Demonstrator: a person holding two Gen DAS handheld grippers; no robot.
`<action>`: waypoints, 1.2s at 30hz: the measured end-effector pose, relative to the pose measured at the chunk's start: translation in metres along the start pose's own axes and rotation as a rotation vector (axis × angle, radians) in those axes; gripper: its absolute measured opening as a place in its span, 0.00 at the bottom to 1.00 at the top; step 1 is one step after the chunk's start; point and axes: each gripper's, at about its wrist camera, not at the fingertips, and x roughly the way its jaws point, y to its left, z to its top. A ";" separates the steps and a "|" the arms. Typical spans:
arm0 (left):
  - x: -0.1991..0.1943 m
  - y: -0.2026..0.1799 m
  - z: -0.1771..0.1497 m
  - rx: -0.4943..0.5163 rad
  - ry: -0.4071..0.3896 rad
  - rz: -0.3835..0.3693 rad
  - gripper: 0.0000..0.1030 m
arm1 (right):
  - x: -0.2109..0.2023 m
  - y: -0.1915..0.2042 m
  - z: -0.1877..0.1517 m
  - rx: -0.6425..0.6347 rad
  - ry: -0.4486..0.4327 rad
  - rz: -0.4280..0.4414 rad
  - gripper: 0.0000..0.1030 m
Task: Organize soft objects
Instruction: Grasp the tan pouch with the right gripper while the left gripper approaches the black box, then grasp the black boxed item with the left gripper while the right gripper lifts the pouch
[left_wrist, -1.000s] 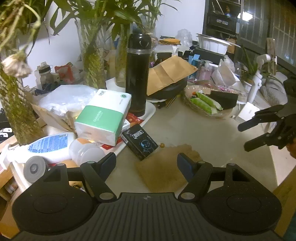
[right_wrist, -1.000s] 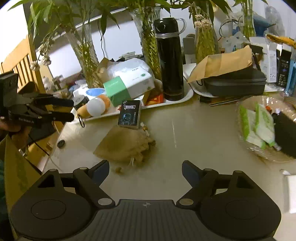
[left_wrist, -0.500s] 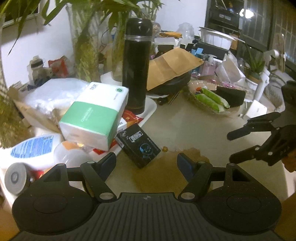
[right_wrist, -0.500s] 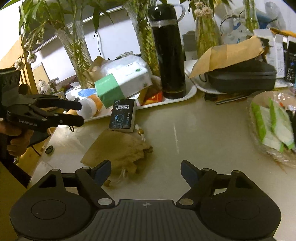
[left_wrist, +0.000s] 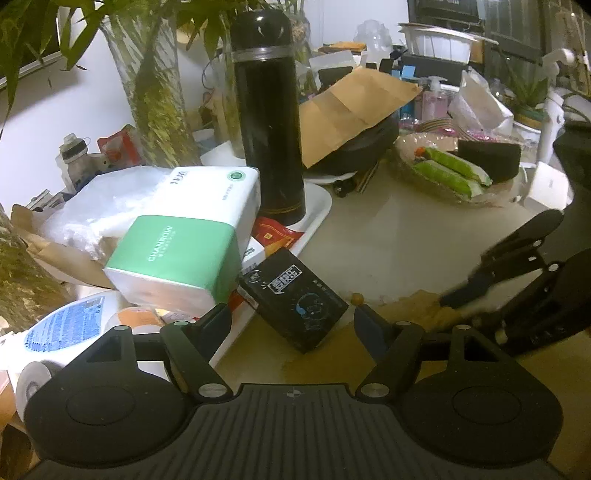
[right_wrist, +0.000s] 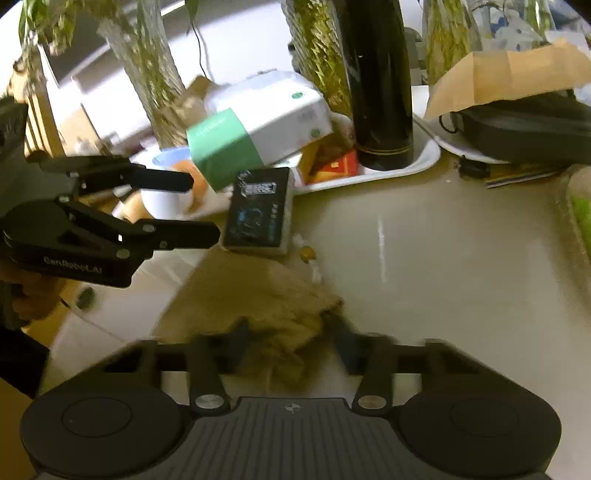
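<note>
Both grippers had dropped closer to the crumpled tan burlap pouch (right_wrist: 258, 310) on the smooth beige tabletop (right_wrist: 443, 266). Right gripper (right_wrist: 291, 343) sat low, fingers spread to either side of the pouch's near edge, not yet pinching it. Left gripper (left_wrist: 291, 325) hovered level with fingers spread, the pouch just beyond its right finger and a glossy black rectangular box (left_wrist: 291, 299) straight ahead.

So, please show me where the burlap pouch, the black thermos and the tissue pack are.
burlap pouch (right_wrist: 258, 295), right wrist view, middle of cloth.
black thermos (left_wrist: 269, 140), left wrist view, body.
tissue pack (left_wrist: 184, 254), left wrist view, green band.
</note>
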 end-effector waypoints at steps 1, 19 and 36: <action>0.002 -0.002 0.001 0.003 0.003 0.002 0.71 | -0.001 -0.001 0.000 -0.001 0.013 -0.006 0.18; 0.035 -0.051 0.009 0.365 -0.042 0.106 0.86 | -0.089 -0.042 -0.029 0.108 0.005 -0.102 0.13; 0.062 -0.035 0.006 0.410 0.067 0.092 0.87 | -0.099 -0.050 -0.043 0.141 0.007 -0.108 0.13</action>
